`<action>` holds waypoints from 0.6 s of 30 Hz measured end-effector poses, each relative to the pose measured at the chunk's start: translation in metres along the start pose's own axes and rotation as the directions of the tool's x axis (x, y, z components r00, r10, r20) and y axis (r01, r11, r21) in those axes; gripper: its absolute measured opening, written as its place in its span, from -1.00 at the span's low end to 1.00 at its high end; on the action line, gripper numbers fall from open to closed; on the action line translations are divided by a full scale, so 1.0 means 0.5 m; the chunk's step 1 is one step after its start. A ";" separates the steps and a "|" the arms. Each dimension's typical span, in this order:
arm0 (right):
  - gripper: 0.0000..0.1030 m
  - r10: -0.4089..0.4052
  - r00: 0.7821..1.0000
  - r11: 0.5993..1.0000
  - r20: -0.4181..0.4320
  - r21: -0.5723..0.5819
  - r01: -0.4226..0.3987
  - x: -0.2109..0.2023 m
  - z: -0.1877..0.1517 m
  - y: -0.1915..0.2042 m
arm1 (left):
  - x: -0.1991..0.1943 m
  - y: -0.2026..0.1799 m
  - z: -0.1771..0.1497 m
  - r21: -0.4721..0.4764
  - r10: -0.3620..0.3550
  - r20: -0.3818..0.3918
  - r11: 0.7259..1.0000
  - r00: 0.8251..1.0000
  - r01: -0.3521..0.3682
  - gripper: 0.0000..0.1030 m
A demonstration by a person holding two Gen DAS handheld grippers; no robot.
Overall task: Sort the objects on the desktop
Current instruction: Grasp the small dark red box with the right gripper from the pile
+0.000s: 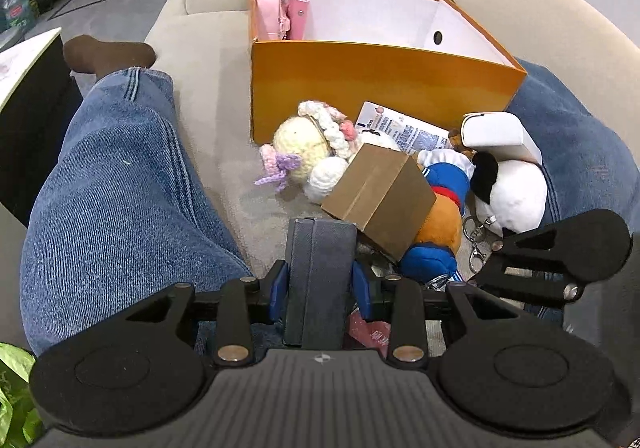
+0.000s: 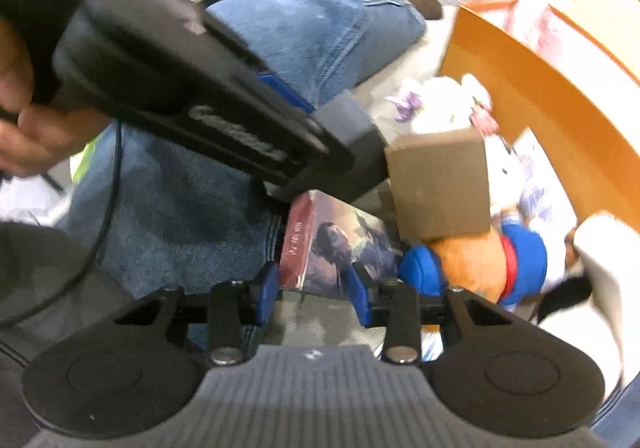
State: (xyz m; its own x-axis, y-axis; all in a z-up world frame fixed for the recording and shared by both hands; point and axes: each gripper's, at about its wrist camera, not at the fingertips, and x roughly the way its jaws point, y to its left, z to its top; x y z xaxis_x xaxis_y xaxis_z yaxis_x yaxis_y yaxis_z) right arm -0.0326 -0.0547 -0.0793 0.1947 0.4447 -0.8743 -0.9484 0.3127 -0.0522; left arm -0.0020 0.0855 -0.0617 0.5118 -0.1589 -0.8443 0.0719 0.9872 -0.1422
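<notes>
Cardboard box (image 1: 380,194), small, stiff and probably light, rests tilted on the plush toys (image 1: 440,216) near the orange bin (image 1: 380,88). Left gripper (image 1: 320,240) is clenched, pads together. Right gripper (image 2: 312,284): grip unclear. Grasp the box's flat sides.

Sofa clutter beside orange box (image 1: 360,88)
Brown carton (image 1: 380,192) tilted atop plush toy (image 1: 436,224); crocheted doll (image 1: 308,148), leaflet (image 1: 404,128), white case (image 1: 496,136) nearby; pink items (image 1: 284,8) boxed
</notes>
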 end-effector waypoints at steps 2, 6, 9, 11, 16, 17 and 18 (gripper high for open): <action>-0.22 -0.035 0.999 0.996 -0.008 -0.082 0.034 0.005 0.008 0.013 | 0.001 0.003 0.000 -0.009 -0.003 0.003 1.000 1.000 0.003 -0.23; -0.08 -0.102 0.995 0.979 -0.008 -0.178 0.099 0.033 0.018 0.043 | 0.002 0.014 -0.003 -0.036 -0.004 0.008 0.999 1.000 0.004 -0.23; -0.08 -0.139 0.990 0.969 0.002 -0.205 0.136 0.043 0.015 0.053 | -0.001 0.021 -0.005 -0.053 -0.011 0.017 0.999 1.000 0.011 -0.23; -0.20 -0.146 0.989 0.969 0.015 -0.200 0.146 0.032 0.009 0.053 | -0.007 0.026 -0.007 -0.065 -0.026 0.026 0.997 0.999 0.028 -0.23; -0.42 -0.106 0.994 0.993 0.034 -0.038 0.108 -0.023 -0.005 -0.016 | -0.016 0.032 -0.010 -0.097 -0.037 0.044 0.994 0.998 0.041 -0.24; -0.46 -0.089 0.995 0.996 0.035 0.009 0.089 -0.032 -0.009 -0.037 | -0.020 0.033 -0.011 -0.103 -0.039 0.052 0.994 0.998 0.044 -0.24; -0.48 -0.063 0.997 0.996 0.037 0.064 0.061 -0.041 -0.015 -0.063 | -0.025 0.034 -0.011 -0.108 -0.038 0.062 0.993 0.997 0.045 -0.24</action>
State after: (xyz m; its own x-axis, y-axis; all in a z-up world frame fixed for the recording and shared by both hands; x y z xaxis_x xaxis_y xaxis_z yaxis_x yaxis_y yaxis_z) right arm -0.0087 -0.0801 -0.0635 0.2633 0.4546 -0.8509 -0.9169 0.3922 -0.0742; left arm -0.0119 0.1041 -0.0566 0.5607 -0.1957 -0.8045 0.0023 0.9720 -0.2349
